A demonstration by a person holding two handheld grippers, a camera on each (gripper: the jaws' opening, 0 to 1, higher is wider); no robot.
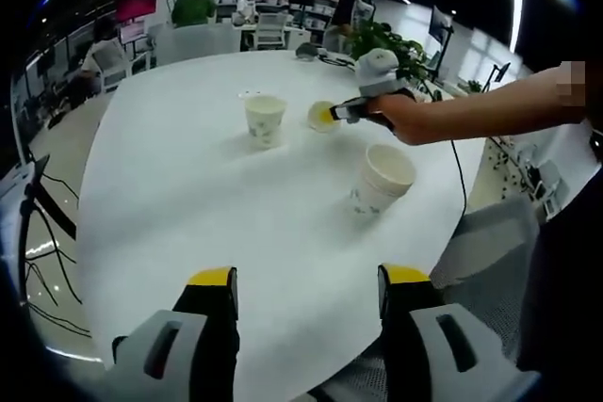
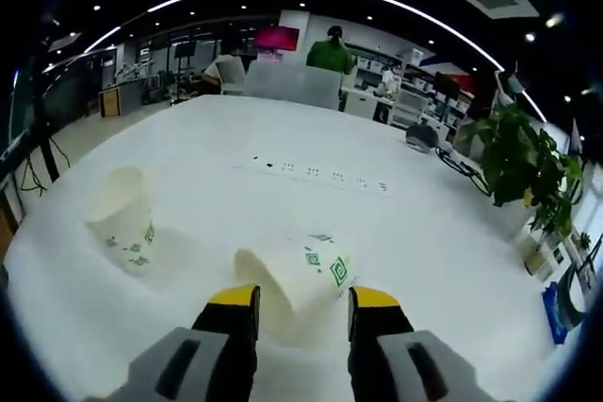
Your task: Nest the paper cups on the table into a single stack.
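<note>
Your left claw [image 1: 306, 294] hangs over the near edge of the white worktop [image 1: 188, 195] with its jaws wide apart and nothing between them; only the yellow tips and grey bodies show, the rest cut off at the bottom of the left gripper view.

Three cups lie ahead of it: an upright cup [image 1: 265, 120] near the middle; a tilted cup [image 1: 380, 179] nearer and to the right, mouth up and leaning; a lying cup [image 1: 320, 116] just beside the upright one, on its side with its mouth toward you. Your right claw [image 1: 341, 112] comes in from the right at that lying cup, your hand [image 1: 400, 118] behind it; from there its tips are too small to judge.

In the right gripper view the lying cup [image 2: 294, 281] sits between your right claw's [image 2: 303, 313] yellow tips, mouth toward the camera, green pattern on its side; the jaws stand partly open on either side of it, and you cannot tell from these frames whether the pads touch it, since the cup's near end hides the contact. The upright cup [image 2: 124, 219] stands to the left, well apart.

Far side: a power strip [image 2: 316, 174], a plant [image 2: 518, 162], seated people, all small and blurred.
</note>
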